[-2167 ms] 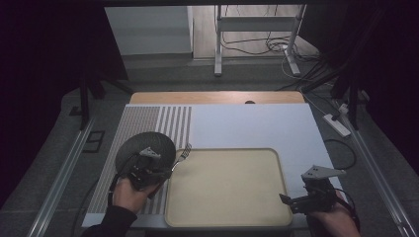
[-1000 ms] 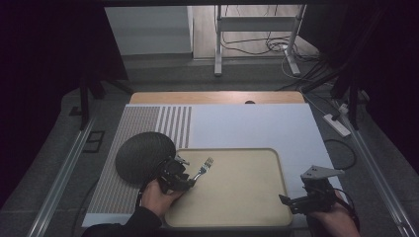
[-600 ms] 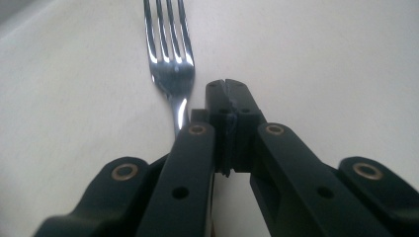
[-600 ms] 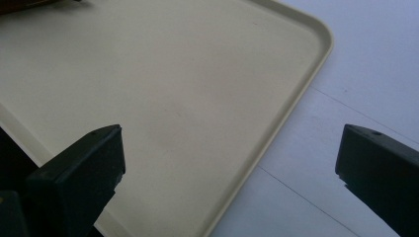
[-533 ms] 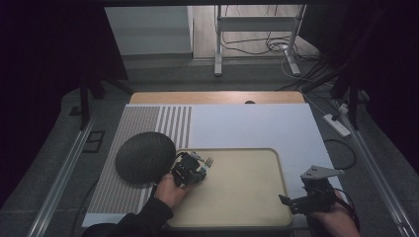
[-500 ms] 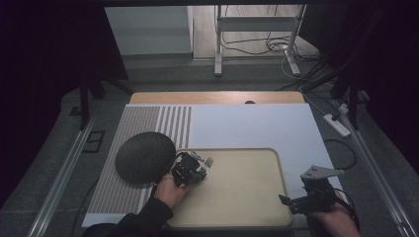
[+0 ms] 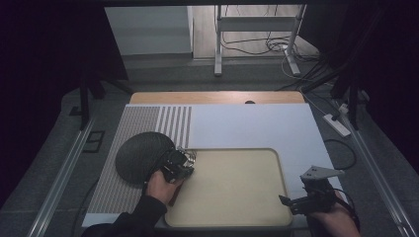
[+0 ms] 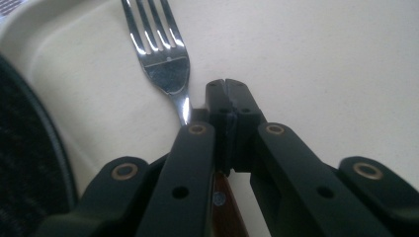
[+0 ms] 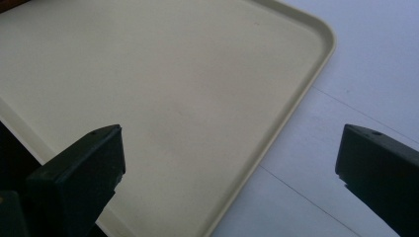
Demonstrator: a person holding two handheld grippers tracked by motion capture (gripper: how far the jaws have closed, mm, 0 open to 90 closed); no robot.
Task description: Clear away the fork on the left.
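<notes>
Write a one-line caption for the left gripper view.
Left gripper shut beside a fork lying on the cream tray.

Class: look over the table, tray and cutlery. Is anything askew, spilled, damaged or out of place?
Nothing spilled or damaged. The only slightly odd thing: the silver metal fork lies at the beige plastic tray's left rim beside the dark round plate, slipping under the shut left gripper rather than squarely between its jaws.

The left gripper has its jaws closed together, tips meeting over the tray. A fork lies just left of the tips, its brown handle running under the jaws. A dark plate sits at left.
</notes>
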